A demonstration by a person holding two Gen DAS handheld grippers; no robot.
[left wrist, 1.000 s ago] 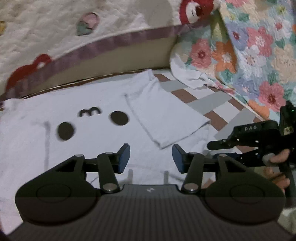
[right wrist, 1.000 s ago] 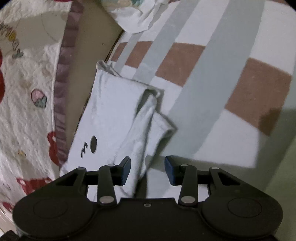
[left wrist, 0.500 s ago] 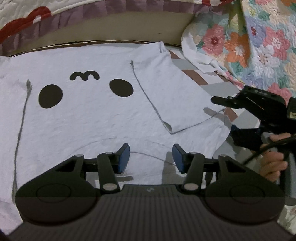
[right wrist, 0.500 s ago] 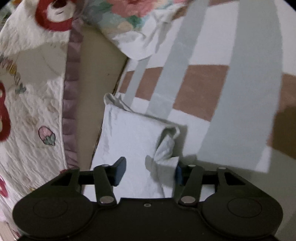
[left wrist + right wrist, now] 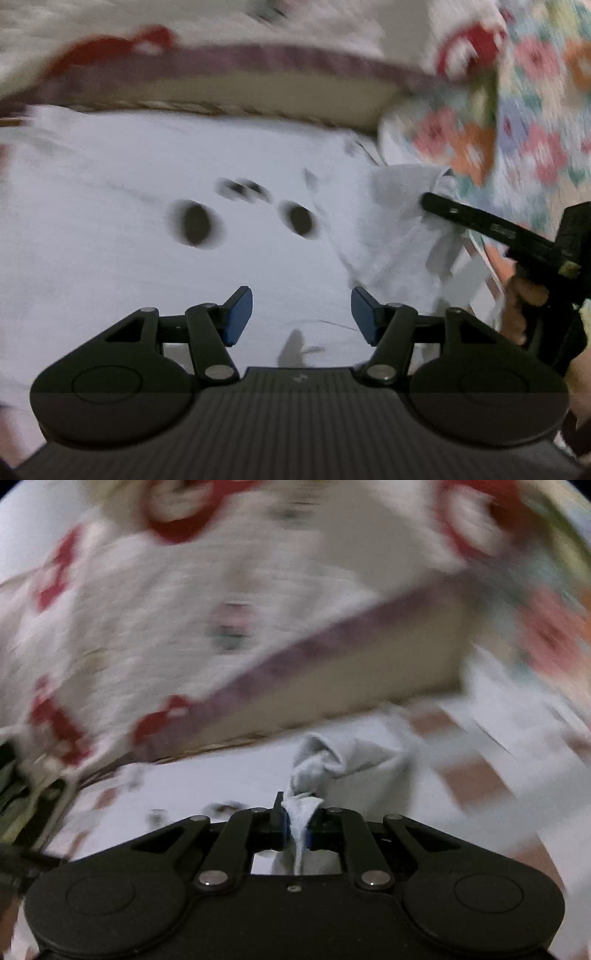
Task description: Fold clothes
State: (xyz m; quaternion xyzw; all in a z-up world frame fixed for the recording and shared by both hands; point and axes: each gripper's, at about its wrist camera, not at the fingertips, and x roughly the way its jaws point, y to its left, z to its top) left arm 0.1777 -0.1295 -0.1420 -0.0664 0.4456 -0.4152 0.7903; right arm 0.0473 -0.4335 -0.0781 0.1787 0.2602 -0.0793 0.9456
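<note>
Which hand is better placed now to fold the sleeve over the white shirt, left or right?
Right. The right tongs are closing, with the sleeve bunched between their pads. The left tongs are opening over the shirt, with no fabric between them.

No legible text or labels anywhere

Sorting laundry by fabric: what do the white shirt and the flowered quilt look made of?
Shirt: soft matte knit, probably cotton jersey; it bunches limply where the right gripper pinches it, with flat black print. Quilt: seemingly stitched, padded printed cotton, though blur hides detail.
</note>
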